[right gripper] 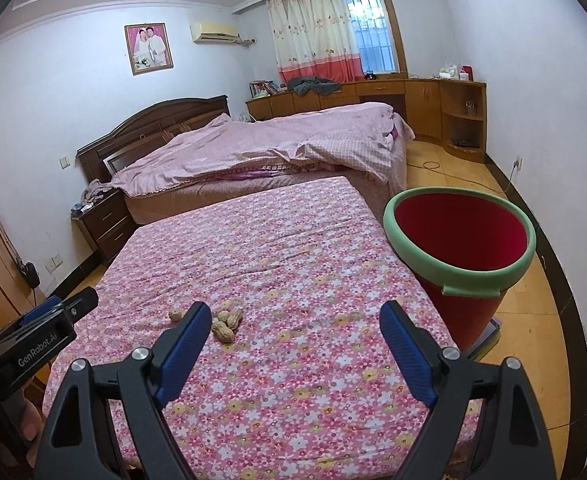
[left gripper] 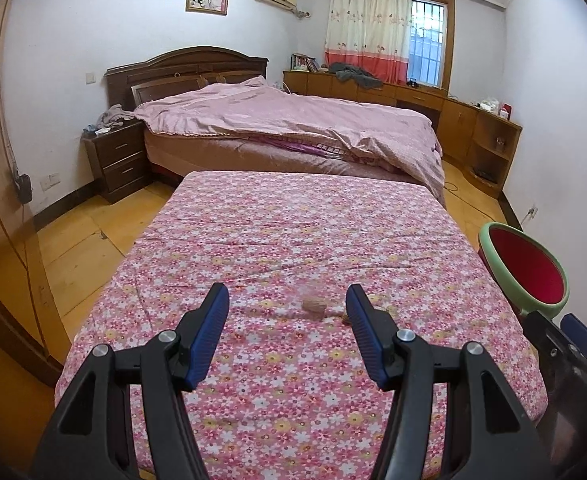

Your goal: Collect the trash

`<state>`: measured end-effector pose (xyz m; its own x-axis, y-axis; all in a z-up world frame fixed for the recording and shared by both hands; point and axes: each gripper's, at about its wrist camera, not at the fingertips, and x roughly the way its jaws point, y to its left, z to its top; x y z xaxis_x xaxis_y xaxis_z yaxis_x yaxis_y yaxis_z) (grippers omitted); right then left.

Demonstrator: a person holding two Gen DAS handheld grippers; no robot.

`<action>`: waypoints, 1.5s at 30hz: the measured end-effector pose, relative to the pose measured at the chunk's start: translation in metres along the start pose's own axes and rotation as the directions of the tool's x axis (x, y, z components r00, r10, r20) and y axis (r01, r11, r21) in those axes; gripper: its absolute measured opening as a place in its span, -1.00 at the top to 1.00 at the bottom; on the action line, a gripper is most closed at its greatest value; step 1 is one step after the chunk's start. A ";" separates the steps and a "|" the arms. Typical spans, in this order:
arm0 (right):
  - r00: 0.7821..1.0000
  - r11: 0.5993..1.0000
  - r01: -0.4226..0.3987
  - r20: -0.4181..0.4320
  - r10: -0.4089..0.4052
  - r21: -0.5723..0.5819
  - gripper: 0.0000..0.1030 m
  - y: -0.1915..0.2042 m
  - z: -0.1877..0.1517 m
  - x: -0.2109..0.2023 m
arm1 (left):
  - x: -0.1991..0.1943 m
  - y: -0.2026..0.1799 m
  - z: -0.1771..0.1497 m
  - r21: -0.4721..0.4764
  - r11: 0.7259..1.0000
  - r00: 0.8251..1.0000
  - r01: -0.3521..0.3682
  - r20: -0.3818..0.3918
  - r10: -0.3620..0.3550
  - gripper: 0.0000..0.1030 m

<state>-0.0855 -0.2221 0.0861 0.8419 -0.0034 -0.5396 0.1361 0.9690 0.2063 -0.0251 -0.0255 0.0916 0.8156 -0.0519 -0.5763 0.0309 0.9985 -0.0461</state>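
Right wrist view is showing peanut shells lying on the floral table, just beside my right tool's left finger — I'm holding both tools open and empty, left tool nearer.

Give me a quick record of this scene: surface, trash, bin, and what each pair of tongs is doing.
surface: flowered pink cloth covering a table
trash: peanut shells in a small cluster on the cloth, one more just beside it
bin: red bucket with green rim, beside the table's right edge, looks empty
left tongs: open, nothing held, a shell just ahead
right tongs: open wide, nothing held
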 end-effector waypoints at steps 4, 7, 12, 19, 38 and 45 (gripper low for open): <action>1.000 1.000 -0.002 0.000 0.002 0.007 -0.71 -0.001 0.000 -0.001 | 0.000 0.000 -0.001 -0.003 1.000 1.000 -0.003 0.005 0.003 -0.18; 1.000 1.000 -0.002 -0.002 0.002 0.010 -0.71 -0.002 0.000 -0.002 | 0.000 0.001 -0.001 -0.006 1.000 1.000 -0.002 0.002 0.002 -0.18; 1.000 1.000 -0.002 -0.010 0.002 0.013 -0.71 -0.003 0.000 0.000 | 0.000 0.001 0.000 -0.006 1.000 1.000 -0.002 0.000 0.002 -0.18; 1.000 1.000 -0.003 -0.013 0.003 0.014 -0.71 -0.003 0.000 0.001 | 0.001 0.001 -0.001 -0.011 1.000 1.000 -0.002 0.001 0.002 -0.18; 1.000 1.000 -0.004 -0.014 0.004 0.013 -0.71 -0.002 -0.001 0.001 | 0.003 0.001 -0.002 -0.014 1.000 1.000 -0.002 0.000 0.002 -0.18; 1.000 1.000 -0.004 -0.014 0.004 0.014 -0.71 -0.002 -0.001 0.001 | 0.003 0.002 -0.002 -0.014 1.000 1.000 0.000 0.000 0.000 -0.18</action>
<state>-0.0851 -0.2239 0.0846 0.8351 0.0038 -0.5501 0.1401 0.9656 0.2193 -0.0240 -0.0236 0.0885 0.8157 -0.0517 -0.5761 0.0225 0.9981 -0.0577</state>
